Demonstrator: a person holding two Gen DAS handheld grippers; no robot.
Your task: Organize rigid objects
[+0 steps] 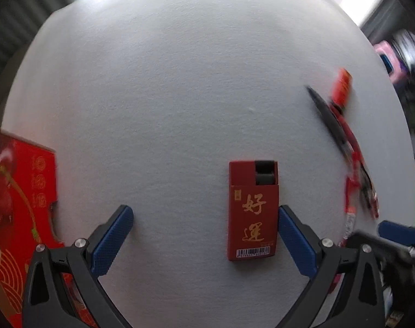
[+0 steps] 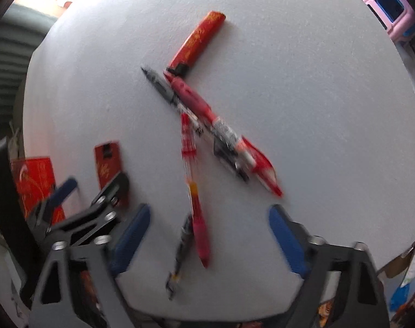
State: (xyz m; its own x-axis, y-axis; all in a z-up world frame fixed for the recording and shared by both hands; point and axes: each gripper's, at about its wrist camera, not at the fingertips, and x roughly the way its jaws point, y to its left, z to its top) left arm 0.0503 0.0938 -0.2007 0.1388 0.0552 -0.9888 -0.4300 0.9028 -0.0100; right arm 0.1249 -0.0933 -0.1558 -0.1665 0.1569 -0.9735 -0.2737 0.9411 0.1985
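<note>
Two grippers hang over the white table (image 1: 180,82). The left gripper (image 1: 206,235), fingers spread wide, has the red lighter box (image 1: 252,210) against its right finger only; centre before closing. The right gripper (image 2: 209,235), fingers apart, straddles a red pen (image 2: 198,218) untouched.

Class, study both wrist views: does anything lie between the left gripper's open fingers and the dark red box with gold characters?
Nothing visible does. The left gripper is open around the dark red box, which lies flat on the white table next to its right finger. The pens lie apart, off to the side.
</note>
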